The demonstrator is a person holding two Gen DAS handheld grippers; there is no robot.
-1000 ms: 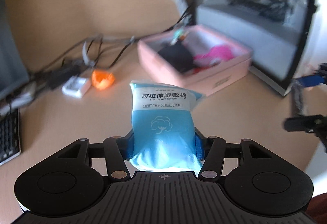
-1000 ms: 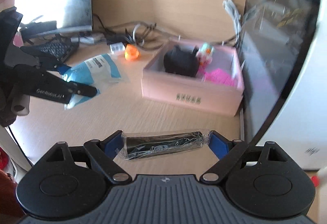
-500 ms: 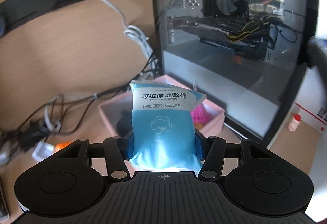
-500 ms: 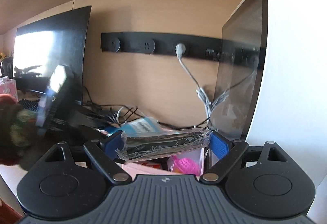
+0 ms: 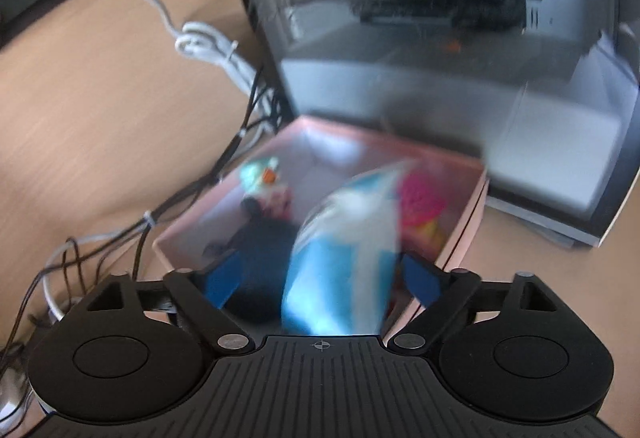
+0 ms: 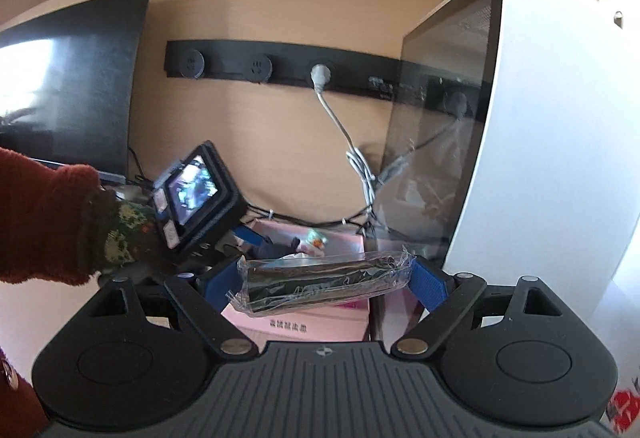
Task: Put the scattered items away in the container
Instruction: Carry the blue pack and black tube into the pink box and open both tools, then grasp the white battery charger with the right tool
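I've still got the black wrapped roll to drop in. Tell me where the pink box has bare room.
The pink box shows bare floor along its far side, by the computer case. Crowded: black bundle at the near left, small figure behind it, pink item on the right, and the blue packet falling mid-box as the left gripper opens.

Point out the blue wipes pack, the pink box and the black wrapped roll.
blue wipes pack (image 5: 344, 262): left wrist view, blurred middle of the pack.
pink box (image 5: 466, 234): left wrist view, right wall.
black wrapped roll (image 6: 320, 280): right wrist view, middle of the roll.
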